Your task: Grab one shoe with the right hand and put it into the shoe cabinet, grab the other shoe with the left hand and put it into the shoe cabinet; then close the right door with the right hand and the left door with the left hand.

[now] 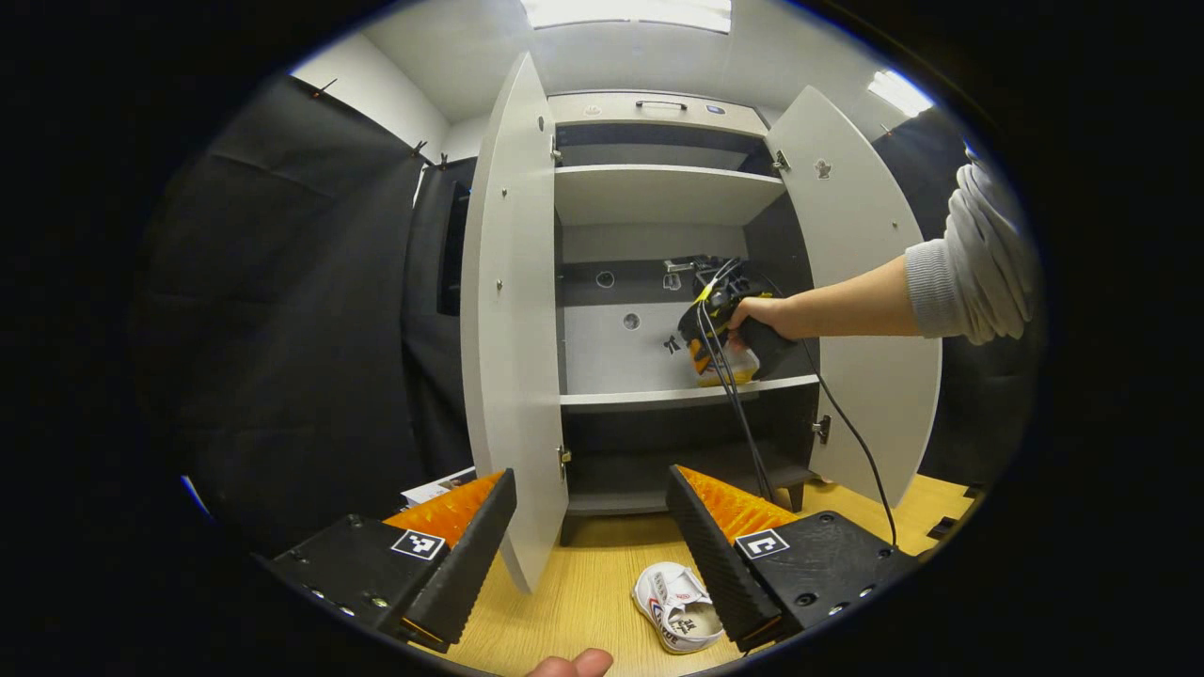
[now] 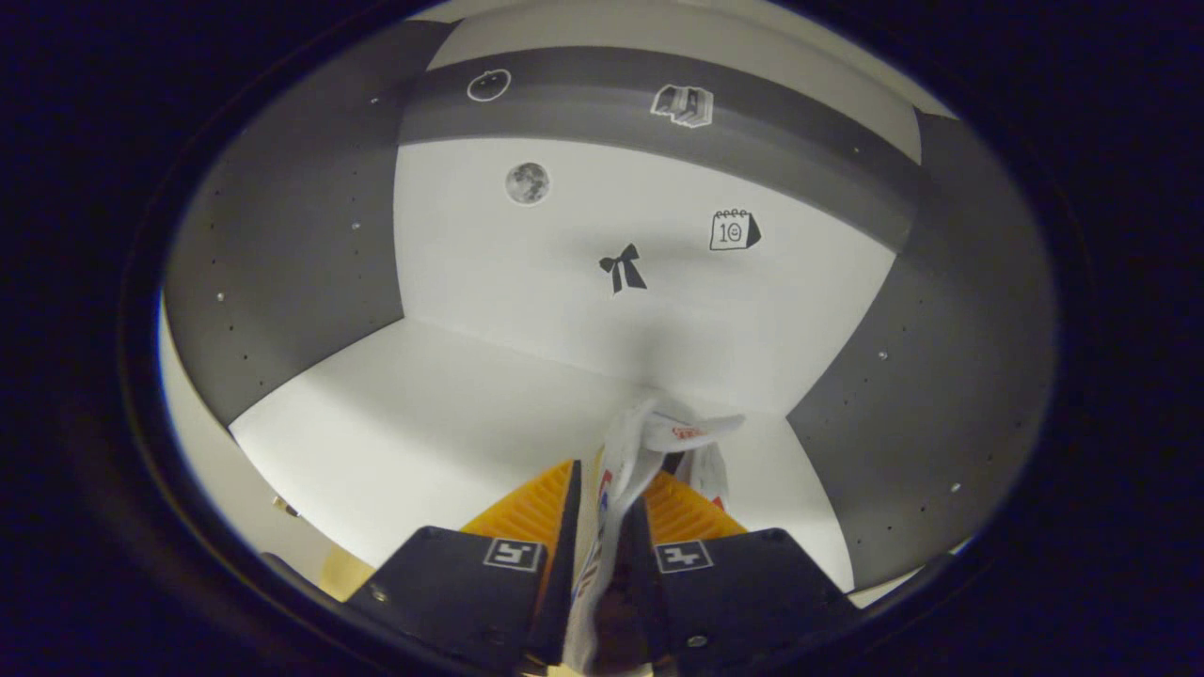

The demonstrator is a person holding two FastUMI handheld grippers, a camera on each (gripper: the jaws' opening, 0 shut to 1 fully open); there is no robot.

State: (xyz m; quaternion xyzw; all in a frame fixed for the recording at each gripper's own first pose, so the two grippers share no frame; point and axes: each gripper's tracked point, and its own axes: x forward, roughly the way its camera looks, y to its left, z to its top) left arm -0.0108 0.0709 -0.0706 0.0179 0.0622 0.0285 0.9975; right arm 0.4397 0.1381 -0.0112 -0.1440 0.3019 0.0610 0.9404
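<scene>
Black cloth wall, white ceiling with bright light panels, wooden floor

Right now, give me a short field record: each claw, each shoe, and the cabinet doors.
right claw: shut on first shoe, inside the shoe cabinet over the middle shelf
left claw: open, holding nothing
second shoe: on the wooden floor before the cabinet
left door: open
right door: open

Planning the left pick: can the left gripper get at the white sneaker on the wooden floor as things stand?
Probably yes. The left gripper is open, and the white sneaker lies on bare wooden floor beside its right finger, in front of the open cabinet door.
</scene>
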